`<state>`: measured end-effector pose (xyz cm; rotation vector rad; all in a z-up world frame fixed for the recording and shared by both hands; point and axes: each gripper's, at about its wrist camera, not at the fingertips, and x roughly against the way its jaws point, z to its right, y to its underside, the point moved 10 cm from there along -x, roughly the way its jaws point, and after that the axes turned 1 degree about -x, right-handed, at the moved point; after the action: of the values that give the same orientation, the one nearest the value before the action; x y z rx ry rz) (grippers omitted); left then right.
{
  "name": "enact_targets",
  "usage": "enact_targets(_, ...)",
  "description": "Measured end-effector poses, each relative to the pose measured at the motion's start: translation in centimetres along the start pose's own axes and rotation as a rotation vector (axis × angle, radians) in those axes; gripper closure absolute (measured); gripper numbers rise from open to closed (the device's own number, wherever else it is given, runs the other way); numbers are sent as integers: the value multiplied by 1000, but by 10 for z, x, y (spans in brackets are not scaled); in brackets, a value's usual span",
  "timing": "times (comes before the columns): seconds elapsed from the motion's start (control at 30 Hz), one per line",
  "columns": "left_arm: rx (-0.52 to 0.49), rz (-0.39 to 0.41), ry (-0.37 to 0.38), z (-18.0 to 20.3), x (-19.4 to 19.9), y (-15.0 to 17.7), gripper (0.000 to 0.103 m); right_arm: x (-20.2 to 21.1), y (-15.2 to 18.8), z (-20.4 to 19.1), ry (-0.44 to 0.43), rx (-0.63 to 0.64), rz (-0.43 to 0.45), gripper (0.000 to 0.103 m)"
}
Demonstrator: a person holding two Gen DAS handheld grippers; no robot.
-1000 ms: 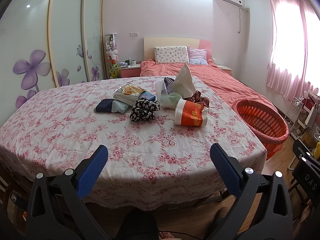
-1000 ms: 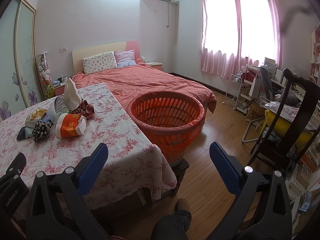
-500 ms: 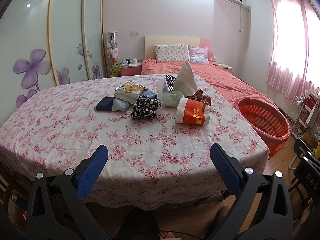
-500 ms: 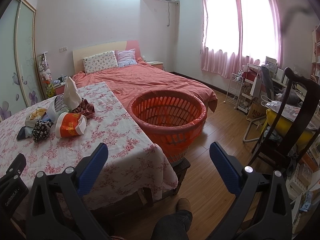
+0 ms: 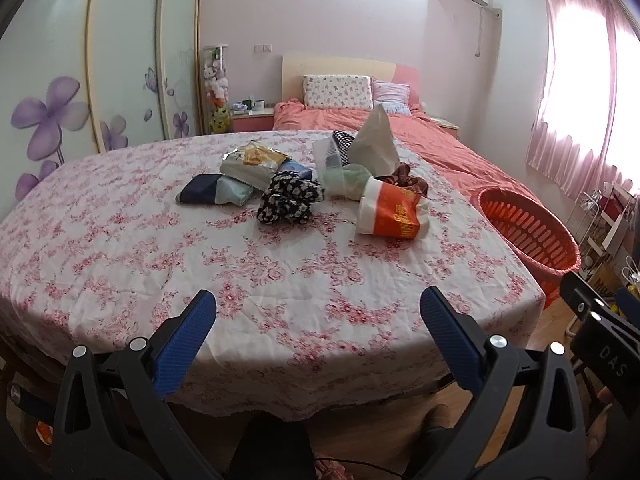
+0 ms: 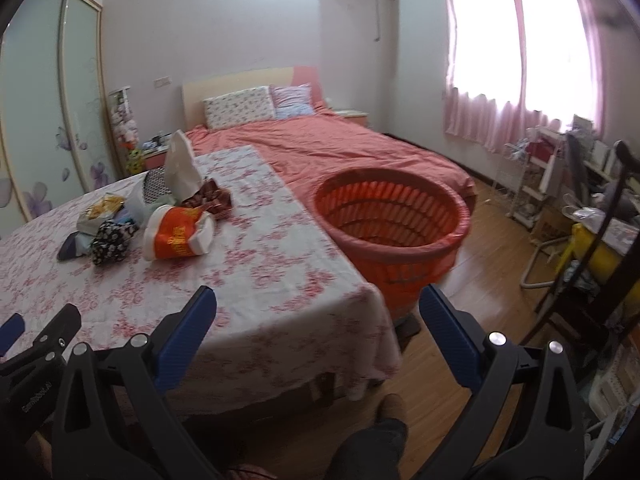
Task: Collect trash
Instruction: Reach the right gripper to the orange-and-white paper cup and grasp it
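Trash pile (image 5: pixel 320 184) is heaped mid-bench beside the orange basket (image 6: pixel 390 224); both grippers, left gripper (image 5: pixel 318 316) and right gripper (image 6: pixel 318 314), are held spread, empty; a loose grasp risks scattering wrappers.

Cut off by the right edge in the left wrist view: far side of the orange basket (image 5: pixel 532 232). Hidden behind the white bag (image 5: pixel 374 144): most of the checkered pouch (image 5: pixel 343 140). Too small to read: orange cup (image 6: pixel 176 234) print.
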<state>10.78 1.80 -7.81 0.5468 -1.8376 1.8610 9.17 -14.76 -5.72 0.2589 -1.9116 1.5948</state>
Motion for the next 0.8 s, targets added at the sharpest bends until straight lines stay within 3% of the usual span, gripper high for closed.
enact_targets(0.23,47,-9,-47,-33,-16,-7,2,-44,-16,-33,-56,27,-27,7)
enact_targets(0.53,87,-10,-74,-62,-31,-19,2,-123,-34,-66,-12,69,-93,11)
enact_targets(0.8,113,-19,-82,-80,-40,-20,2,-150,-24,-75,29,136,-137,11)
